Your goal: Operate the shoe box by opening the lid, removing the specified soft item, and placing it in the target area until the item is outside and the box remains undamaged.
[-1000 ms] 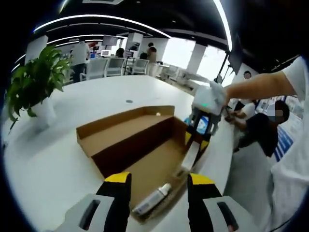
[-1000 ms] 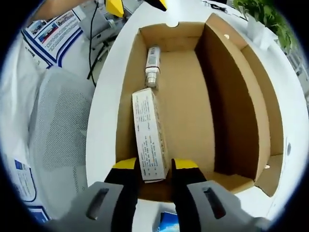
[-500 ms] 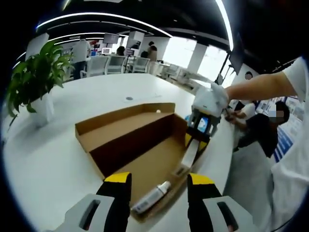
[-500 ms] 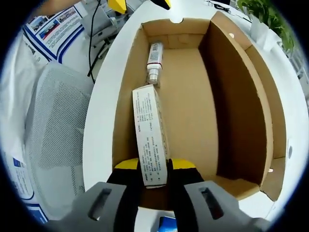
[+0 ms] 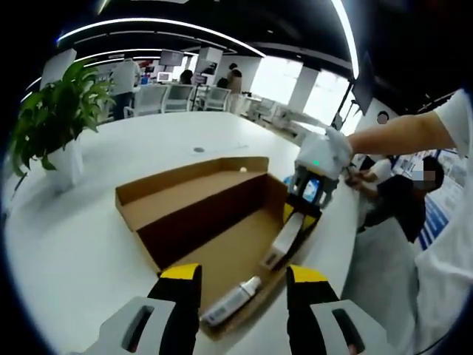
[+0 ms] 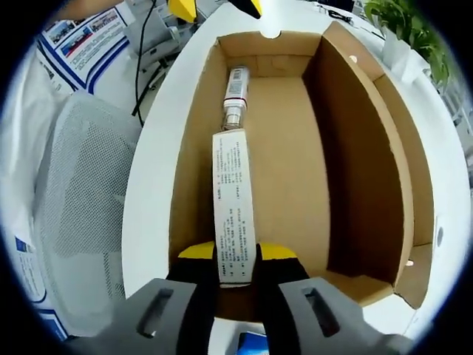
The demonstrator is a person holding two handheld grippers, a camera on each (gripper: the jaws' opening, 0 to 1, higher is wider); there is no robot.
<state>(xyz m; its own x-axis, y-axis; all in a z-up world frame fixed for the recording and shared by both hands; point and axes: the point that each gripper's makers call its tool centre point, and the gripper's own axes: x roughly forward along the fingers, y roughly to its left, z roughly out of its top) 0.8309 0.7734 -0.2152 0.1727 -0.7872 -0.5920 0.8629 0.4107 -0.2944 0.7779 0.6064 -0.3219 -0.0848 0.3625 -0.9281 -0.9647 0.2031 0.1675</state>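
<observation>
Tongs of the right hand (image 6: 235, 259) are clamped on the near end of a long white carton (image 6: 234, 207) with small print on its side. In the right gripper view the carton points away from the tongs, above the floor of the open shoe box (image 6: 292, 148), and its far end is close to a small bottle (image 6: 234, 96) that lies by the box's far wall. In the left gripper view the same right tongs (image 5: 301, 217) reach down into the box from its far end, and the carton (image 5: 284, 238) hangs tilted over the box floor.

Left tongs (image 5: 242, 275) stand apart with nothing between them, just at the near corner of the shoe box (image 5: 199, 214). The bottle (image 5: 233, 302) lies in this corner, between the two yellow tips as the view shows it; I cannot tell if they touch it.

The box stands on a white desk (image 5: 81, 237), its lid folded back flat beside it. A green plant (image 5: 52, 118) in a white pot stands at the desk's edge. A white mesh chair (image 6: 77, 200) is beside the desk.
</observation>
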